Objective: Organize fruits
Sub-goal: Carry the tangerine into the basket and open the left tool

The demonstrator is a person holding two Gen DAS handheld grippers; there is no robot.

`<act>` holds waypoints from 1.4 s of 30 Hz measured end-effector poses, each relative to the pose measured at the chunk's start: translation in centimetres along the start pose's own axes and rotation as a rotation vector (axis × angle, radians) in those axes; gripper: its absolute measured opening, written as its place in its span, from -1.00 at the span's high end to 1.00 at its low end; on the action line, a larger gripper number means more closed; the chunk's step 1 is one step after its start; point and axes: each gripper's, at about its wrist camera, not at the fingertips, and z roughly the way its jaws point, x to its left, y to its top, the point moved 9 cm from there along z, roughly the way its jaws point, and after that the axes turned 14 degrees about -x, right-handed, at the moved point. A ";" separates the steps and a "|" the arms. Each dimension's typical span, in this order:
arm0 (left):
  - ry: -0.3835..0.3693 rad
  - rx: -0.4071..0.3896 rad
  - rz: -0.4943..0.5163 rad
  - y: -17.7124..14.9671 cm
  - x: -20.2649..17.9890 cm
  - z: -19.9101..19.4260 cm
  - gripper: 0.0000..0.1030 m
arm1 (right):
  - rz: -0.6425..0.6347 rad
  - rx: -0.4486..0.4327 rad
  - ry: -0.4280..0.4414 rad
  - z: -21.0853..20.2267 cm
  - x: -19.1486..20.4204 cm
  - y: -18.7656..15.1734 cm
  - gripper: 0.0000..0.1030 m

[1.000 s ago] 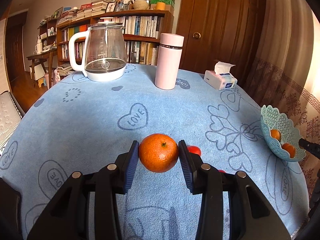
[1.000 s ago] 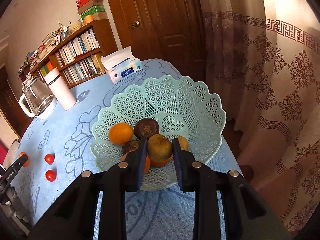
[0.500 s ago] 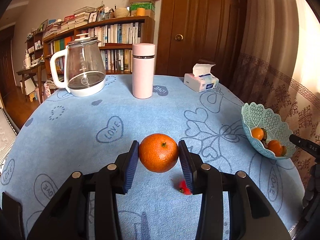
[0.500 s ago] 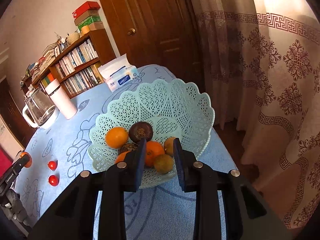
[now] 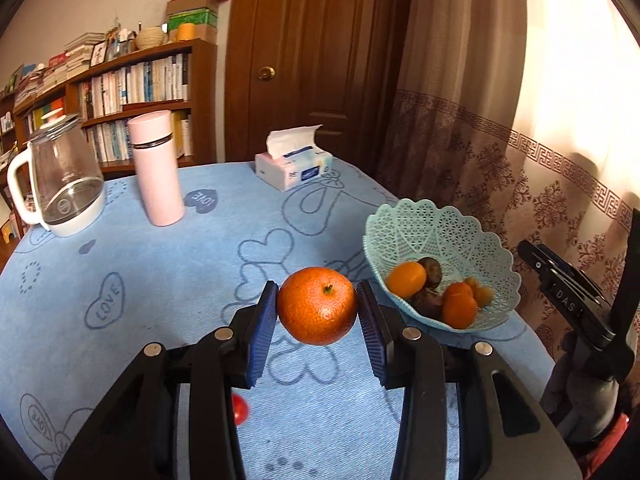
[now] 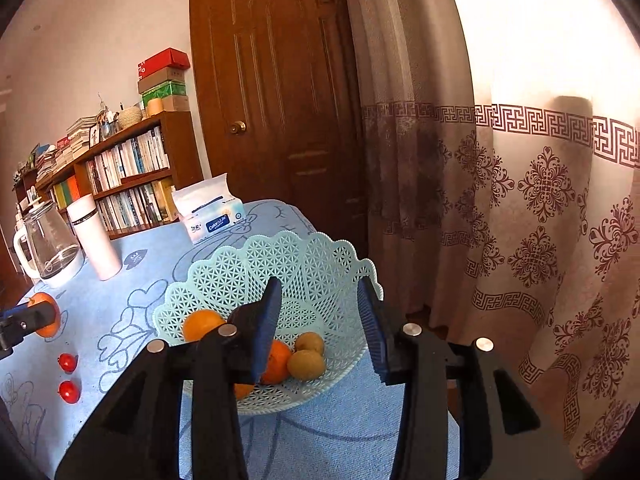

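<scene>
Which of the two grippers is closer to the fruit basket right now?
The right. The right gripper hangs open right at the basket, just above the fruit inside. The left gripper, holding the orange, is out over the tablecloth beside it.

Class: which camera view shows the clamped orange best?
The left wrist view: the orange sits whole and close between the left gripper pads. The right wrist view shows it only small at the left edge, partly hidden.
</scene>
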 end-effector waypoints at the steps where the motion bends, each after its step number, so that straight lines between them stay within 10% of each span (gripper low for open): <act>1: -0.016 0.001 0.013 0.0 -0.9 0.4 0.21 | 0.008 -0.006 -0.009 0.0 -0.2 0.0 0.21; 19: -0.172 0.099 0.067 -2.2 -8.4 6.8 0.21 | 0.081 0.014 -0.020 0.3 -1.3 -0.7 0.06; 42: -0.128 0.016 -0.004 0.9 -5.3 5.0 -0.03 | 0.095 0.010 -0.024 0.2 -1.4 -0.7 0.06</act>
